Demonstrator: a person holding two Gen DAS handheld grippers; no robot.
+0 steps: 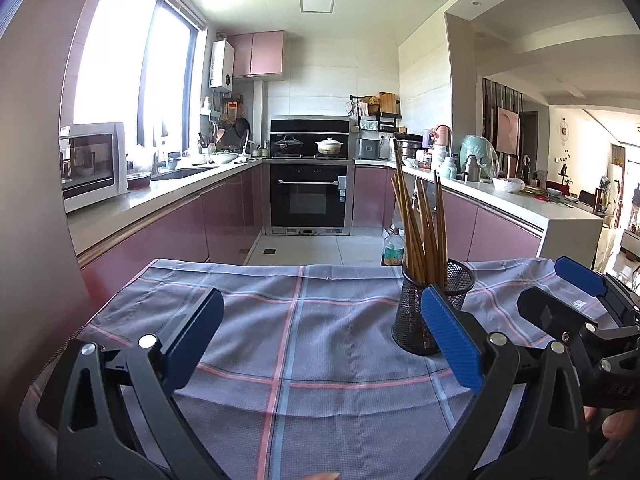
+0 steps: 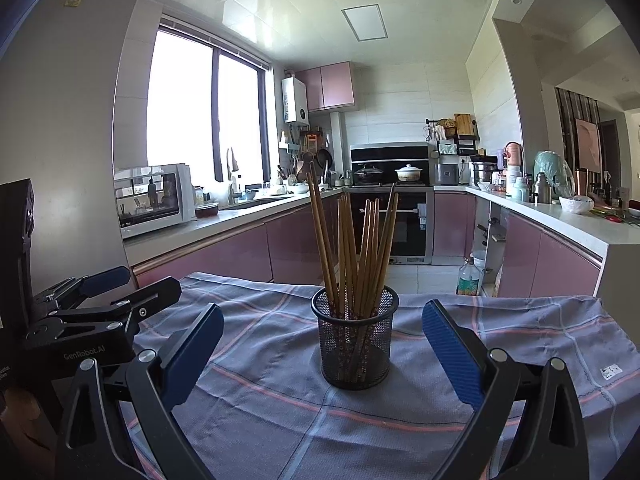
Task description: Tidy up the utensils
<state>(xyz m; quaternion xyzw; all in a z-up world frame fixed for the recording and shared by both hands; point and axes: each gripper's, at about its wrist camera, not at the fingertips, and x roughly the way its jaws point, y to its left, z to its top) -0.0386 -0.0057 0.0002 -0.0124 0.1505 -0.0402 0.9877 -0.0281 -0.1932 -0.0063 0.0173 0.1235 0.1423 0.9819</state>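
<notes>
Microwave [image 2: 154,200] on the far left kitchen counter marks the left edge of the scene, well apart from the work area. Nearer, the left tool [image 1: 322,332] hangs just above the table [image 1: 280,320], which is covered by a grey-blue checked cloth [image 2: 260,320] with pink and pale blue stripes. Its two blue-padded fingers [image 1: 192,338] are spread wide and released, with only bare cloth between them. In the right wrist view this same tool appears at the left edge, black-framed and low over the cloth's left border.

Further right stands the black mesh holder [image 2: 355,340], upright on the cloth, near the middle of the table in the right wrist view. A bundle of brown wooden chopsticks [image 2: 356,248] stands in it, tips down, fanning outward at the top; most lean slightly left or right. In the left wrist view the holder sits just behind the left tool's right finger, partly hidden by it.

The right tool [image 2: 322,346] faces the holder directly, its fingers spread wide and released, one on each side of the holder but apart from it, gripping nothing. Behind everything, an oven [image 2: 400,220] sits at the kitchen's far end, and a plastic bottle [image 2: 468,276] stands on the floor to the right.
</notes>
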